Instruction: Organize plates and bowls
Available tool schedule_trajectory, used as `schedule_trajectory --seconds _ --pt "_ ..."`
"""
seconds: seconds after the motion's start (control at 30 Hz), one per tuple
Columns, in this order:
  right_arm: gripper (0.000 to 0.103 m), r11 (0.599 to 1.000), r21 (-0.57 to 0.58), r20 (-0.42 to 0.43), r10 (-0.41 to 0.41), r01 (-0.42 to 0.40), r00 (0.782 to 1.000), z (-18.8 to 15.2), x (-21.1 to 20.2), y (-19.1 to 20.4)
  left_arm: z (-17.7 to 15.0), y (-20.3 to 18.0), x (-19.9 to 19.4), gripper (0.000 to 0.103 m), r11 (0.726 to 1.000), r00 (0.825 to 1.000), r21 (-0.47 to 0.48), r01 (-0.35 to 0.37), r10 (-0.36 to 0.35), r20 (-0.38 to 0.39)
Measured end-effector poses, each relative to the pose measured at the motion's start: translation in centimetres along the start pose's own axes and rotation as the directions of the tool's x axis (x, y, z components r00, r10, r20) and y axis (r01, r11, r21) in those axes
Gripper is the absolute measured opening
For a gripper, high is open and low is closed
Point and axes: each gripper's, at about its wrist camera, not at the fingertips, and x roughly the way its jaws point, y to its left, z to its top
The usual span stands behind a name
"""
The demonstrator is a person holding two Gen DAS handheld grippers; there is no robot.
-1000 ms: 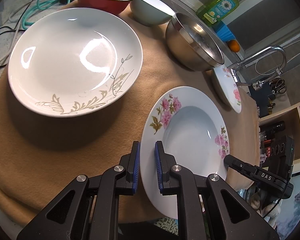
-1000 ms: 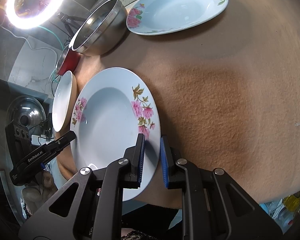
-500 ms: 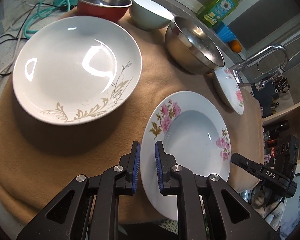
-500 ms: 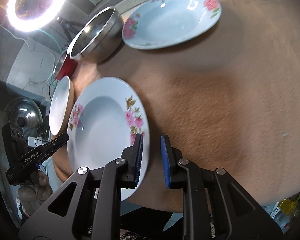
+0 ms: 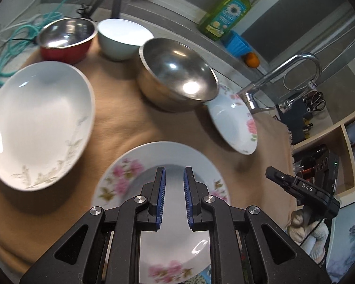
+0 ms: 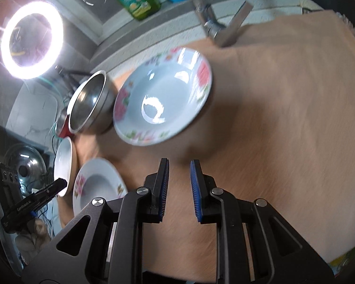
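Tan cloth (image 5: pixel 120 123) covers the worktop, and the steel bowl (image 5: pixel 177 75) at its middle serves as the landmark. Left of that bowl lies the big white plate (image 5: pixel 37 123) with faint gold sprigs; behind and to the left stand the red bowl (image 5: pixel 66 40) and the pale bowl (image 5: pixel 124 39), side by side. In front of the steel bowl lies a pink-flowered plate (image 5: pixel 130 165), under the left tool (image 5: pixel 173 196), whose blue pads stand a narrow gap apart with nothing gripped between them. Right of the steel bowl, with its rim tucked under the bowl's edge in the left wrist view, sits a 2nd flowered plate (image 5: pixel 234 123). The right tool (image 6: pixel 179 188) hovers over bare cloth in front of that plate, its pads likewise slightly parted and empty. Behind the steel bowl, on the ledge, stands a green soap bottle (image 5: pixel 227 11).
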Motion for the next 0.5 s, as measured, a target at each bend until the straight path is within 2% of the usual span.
schedule_trajectory --seconds 0.27,0.5 --pt "0.019 1.0 -0.028 0.022 -0.01 0.01 1.0 5.7 0.9 -2.5 1.8 -4.6 3.8 0.013 0.999 1.0 0.038 -0.019 0.019 0.009" --pt "0.021 0.998 -0.065 0.005 -0.015 0.016 1.0 9.2 3.4 -3.4 3.1 -6.8 7.5 0.015 0.999 0.999 0.023 -0.04 0.04 0.002"
